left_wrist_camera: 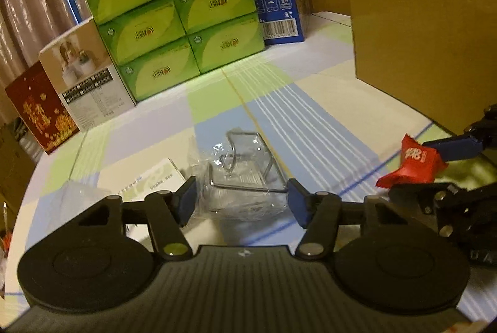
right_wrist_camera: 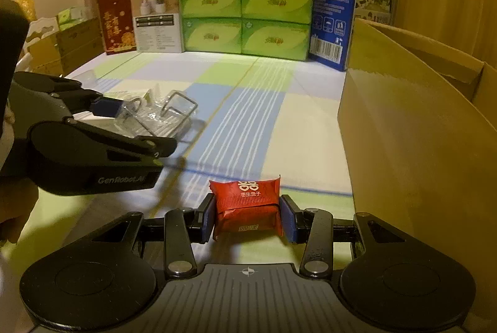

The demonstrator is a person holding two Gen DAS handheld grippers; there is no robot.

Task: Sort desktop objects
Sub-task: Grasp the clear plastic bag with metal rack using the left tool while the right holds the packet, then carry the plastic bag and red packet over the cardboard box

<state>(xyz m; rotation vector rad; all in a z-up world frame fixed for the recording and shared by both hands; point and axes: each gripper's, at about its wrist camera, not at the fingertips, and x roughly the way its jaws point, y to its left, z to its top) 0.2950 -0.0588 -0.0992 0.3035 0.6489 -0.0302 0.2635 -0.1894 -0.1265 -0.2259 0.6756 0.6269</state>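
Checkered tablecloth (right_wrist_camera: 279, 140); right gripper (right_wrist_camera: 248, 215) clamps red packet (right_wrist_camera: 247, 205) (upright).

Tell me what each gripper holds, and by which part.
Right gripper: red packet, pinched across its two side edges. Left gripper: nothing held; its pads straddle the clear wire-framed pack without pressing it.

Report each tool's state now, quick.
Left tool: open around the clear plastic package, not gripping.
Right tool: shut on the red snack packet.
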